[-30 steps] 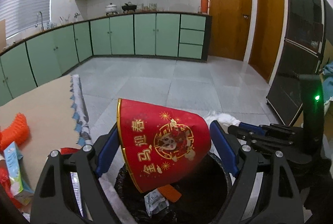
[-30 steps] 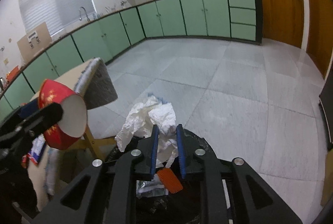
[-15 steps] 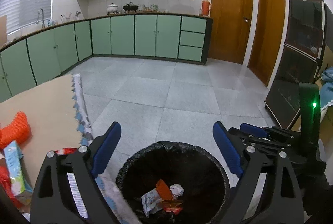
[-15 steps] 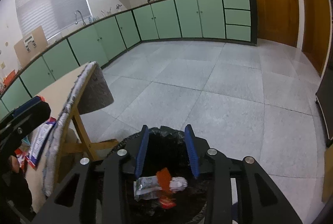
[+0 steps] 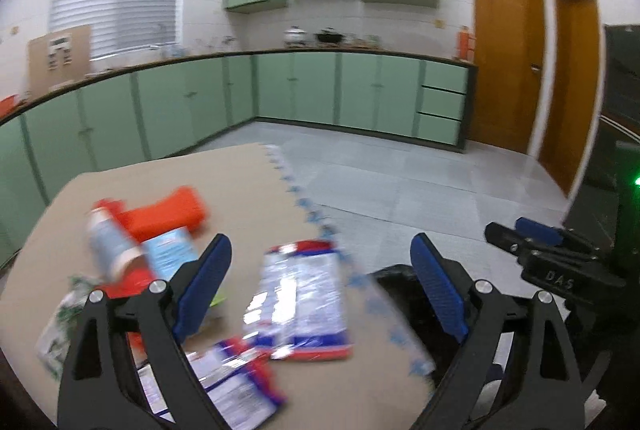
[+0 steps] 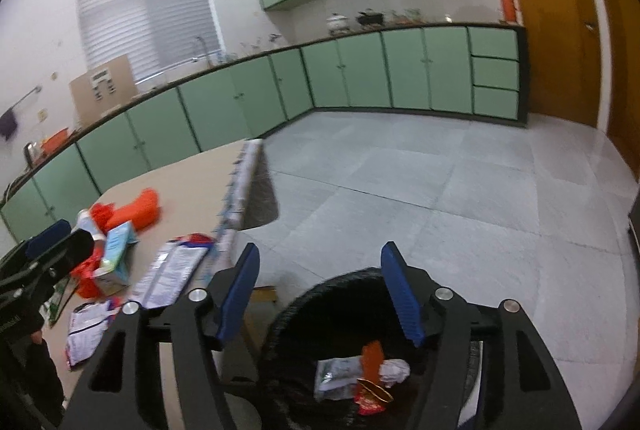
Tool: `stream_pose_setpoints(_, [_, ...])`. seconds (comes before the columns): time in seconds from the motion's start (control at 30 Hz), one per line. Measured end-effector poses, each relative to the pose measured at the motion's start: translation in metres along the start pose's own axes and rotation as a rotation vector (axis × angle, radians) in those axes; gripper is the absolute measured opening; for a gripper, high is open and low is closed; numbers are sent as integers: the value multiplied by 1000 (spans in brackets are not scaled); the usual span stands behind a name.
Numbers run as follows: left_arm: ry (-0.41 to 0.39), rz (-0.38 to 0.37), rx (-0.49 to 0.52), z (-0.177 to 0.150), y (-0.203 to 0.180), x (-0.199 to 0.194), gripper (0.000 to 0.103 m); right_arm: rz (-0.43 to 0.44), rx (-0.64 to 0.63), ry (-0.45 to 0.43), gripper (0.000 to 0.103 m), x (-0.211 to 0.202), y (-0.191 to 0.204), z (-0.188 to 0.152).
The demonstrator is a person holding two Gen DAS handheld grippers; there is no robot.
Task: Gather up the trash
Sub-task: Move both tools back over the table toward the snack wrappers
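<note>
Now, left wrist view: left gripper (image 5: pixel 320 282) has jaws spread wide, nothing btwn them, hovering over the table (image 5: pixel 248 186). Under and ahead of it lies a silver snack wrapper (image 5: pixel 300 306) w/ red-blue edges, flat, near the table's right edge. A second wrapper (image 5: pixel 236 374) sits closer to the camera, partly behind the left finger. Further left: orange foam net (image 5: pixel 168 214), a small blue-white carton (image 5: pixel 172 250), a blurred tube-like item (image 5: pixel 106 242), green-white packet (image 5: pixel 60 322) at far left. Table's right edge has a fringed cloth trim (image 5: pixel 316 218); just past it, below, the rim of the black-lined trash bin (image 5: pixel 400 282). Right gripper (image 5: pixel 536 234) shows at the right, apart from the table. Open tiled floor (image 5: pixel 400 190) beyond.

Right wrist view: right gripper (image 6: pixel 320 290) jaws opening, nothing btwn the pads, above the trash bin (image 6: pixel 320 310). Inside the bin: a silver wrapper (image 6: pixel 332 374), an orange scrap (image 6: pixel 372 358), crumpled white paper (image 6: pixel 396 370), a red-gold piece (image 6: pixel 372 394). Table (image 6: pixel 192 182) is to the left w/ the rest of the trash on it; the left gripper (image 6: pixel 52 250) hangs over that pile. Wide clear floor (image 6: pixel 440 198) to the right, up to the green cabinets (image 6: pixel 360 70).
</note>
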State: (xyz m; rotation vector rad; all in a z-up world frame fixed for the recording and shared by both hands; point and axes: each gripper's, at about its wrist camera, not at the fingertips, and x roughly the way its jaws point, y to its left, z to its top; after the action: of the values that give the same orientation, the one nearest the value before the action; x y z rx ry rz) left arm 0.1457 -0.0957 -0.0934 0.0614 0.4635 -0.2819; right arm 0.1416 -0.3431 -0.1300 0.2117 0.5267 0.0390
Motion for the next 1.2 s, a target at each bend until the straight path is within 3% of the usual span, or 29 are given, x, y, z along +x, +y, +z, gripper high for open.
stream_pose_setpoints(0.17, [-10,142,-36,-18,30,-29,89,58,-51,-10,68,5,46,-5])
stream_pose_setpoints(0.4, [57,255,-136,-51,69,-44,89,118,-162,32,68,20,102,-27])
stream_pose_setpoints(0.63, [157,264,-212,-75,90,-39,89,133,-211,54,68,28,123,-39])
stream_pose_setpoints(0.83, [231,227,-294,-90,100,-28,89,120,-207,62,68,33,124,-39])
stream_pose_setpoints(1.0, [246,219,-285,-97,97,-22,89,116,-212,75,68,38,122,-41])
stream_pose_setpoints(1.07, [245,221,-275,-99,95,-20,83,115,-214,81,68,40,123,-43])
stream_pose_setpoints(1.2, [244,250,-251,-97,91,-18,49,116,-217,90,68,43,123,-45])
